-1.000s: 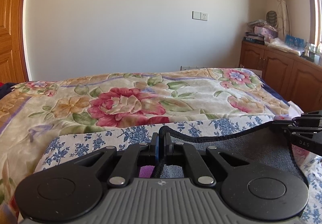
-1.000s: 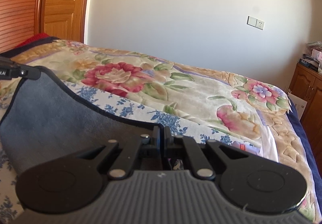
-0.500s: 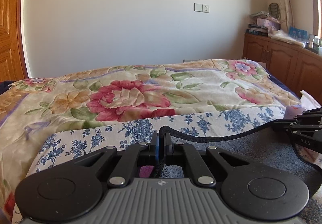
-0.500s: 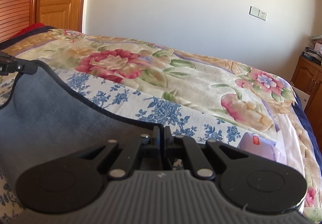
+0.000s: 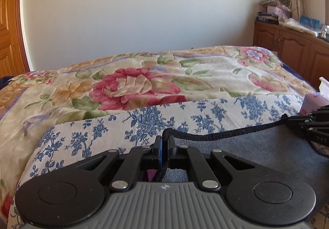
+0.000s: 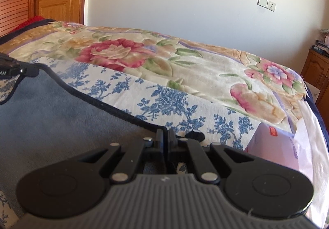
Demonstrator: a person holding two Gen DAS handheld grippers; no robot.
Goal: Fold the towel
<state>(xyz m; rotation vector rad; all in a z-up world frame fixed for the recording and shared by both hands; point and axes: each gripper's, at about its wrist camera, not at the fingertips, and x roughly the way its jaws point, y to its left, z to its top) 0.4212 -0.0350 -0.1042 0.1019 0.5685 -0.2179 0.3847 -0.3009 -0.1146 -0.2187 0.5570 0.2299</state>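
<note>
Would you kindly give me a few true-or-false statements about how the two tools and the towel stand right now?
1. The left tool is shut on the grey towel's black-bound edge. True.
2. The right tool hangs open above the towel. False: it is shut on the towel's edge.
3. The towel lies over a blue-flowered cloth. True.
4. The towel is bright red. False: it is grey.

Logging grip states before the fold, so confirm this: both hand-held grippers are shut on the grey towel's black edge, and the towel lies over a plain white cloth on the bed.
One thing is wrong: the cloth under the towel is white with a blue floral print, not plain; both wrist views show it. The rest holds: the left hand-held gripper and the right hand-held gripper are each shut on the towel's black edge.
</note>
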